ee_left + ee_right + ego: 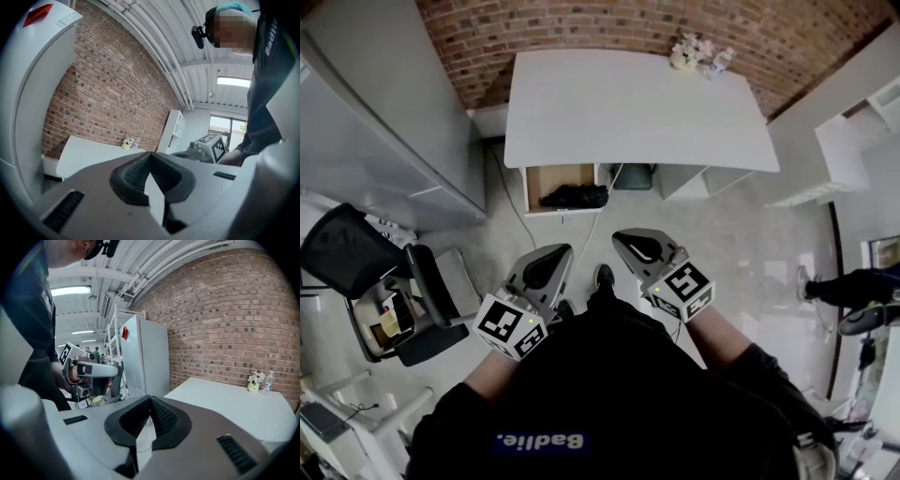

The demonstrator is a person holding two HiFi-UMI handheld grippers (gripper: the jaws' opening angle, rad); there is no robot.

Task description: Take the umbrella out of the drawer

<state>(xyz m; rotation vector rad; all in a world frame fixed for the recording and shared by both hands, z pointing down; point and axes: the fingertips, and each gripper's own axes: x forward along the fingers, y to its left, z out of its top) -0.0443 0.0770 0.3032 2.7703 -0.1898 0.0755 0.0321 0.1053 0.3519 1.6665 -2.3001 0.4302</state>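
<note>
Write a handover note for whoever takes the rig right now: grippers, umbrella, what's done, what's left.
Left gripper: shut, empty.
Right gripper: shut, empty.
Both are held in front of the body, well short of the drawer.
Umbrella: dark bundle lying inside the open drawer under the white table.
Done: drawer stands open.
Left: reach in, open jaws, grip the umbrella, lift it out.

Black shirt (619, 394), grey left tool (562, 249) and right tool (617, 235).
Blue patch (539, 441) with white lettering; a black-and-white marker cube (511, 326) on each.
</note>
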